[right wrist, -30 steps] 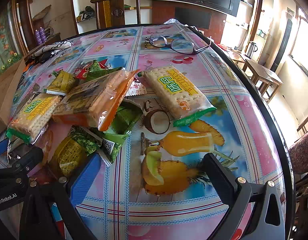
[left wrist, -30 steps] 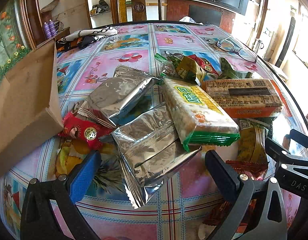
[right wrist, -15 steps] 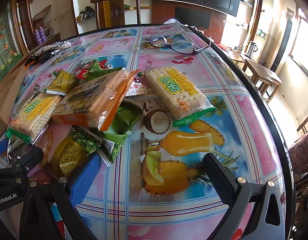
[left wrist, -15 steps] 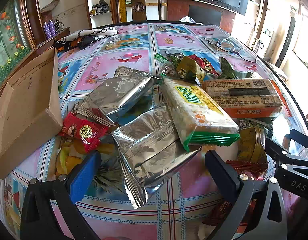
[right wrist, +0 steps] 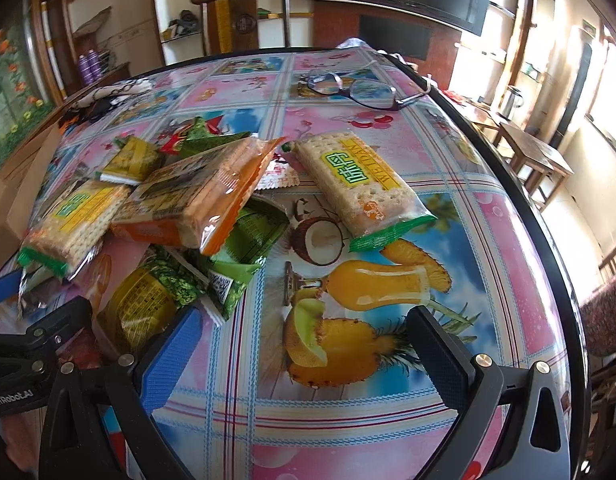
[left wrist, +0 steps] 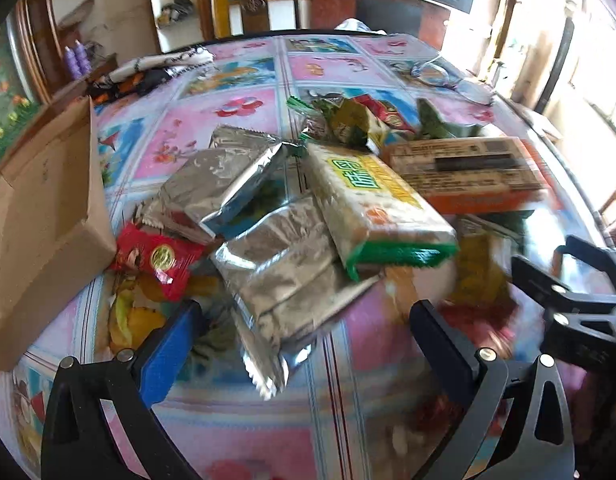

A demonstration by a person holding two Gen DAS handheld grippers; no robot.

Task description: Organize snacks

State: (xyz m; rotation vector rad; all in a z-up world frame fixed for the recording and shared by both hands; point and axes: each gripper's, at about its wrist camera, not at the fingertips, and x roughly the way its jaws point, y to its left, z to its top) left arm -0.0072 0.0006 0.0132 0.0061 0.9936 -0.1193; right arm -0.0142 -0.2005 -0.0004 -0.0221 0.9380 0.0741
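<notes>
A pile of snacks lies on the table. In the left wrist view I see silver foil packs (left wrist: 284, 276), a green-edged cracker pack (left wrist: 371, 208), an orange cracker pack (left wrist: 467, 176) and a red packet (left wrist: 156, 256). My left gripper (left wrist: 304, 340) is open and empty, just in front of the foil packs. In the right wrist view a second green-edged cracker pack (right wrist: 359, 188) lies apart from the pile, with the orange pack (right wrist: 196, 196) to its left. My right gripper (right wrist: 304, 348) is open and empty above the tablecloth.
A cardboard box (left wrist: 40, 216) stands at the table's left edge. Glasses (right wrist: 355, 88) lie at the far side. The round table has a black rim (right wrist: 547, 220); a wooden chair (right wrist: 244, 12) stands behind it. Small green and yellow packets (right wrist: 148, 300) lie near my right gripper.
The cardboard box has moved lower and settled on the table's left side. The left wrist view has shifted slightly and is blurred. The right gripper has not moved.
</notes>
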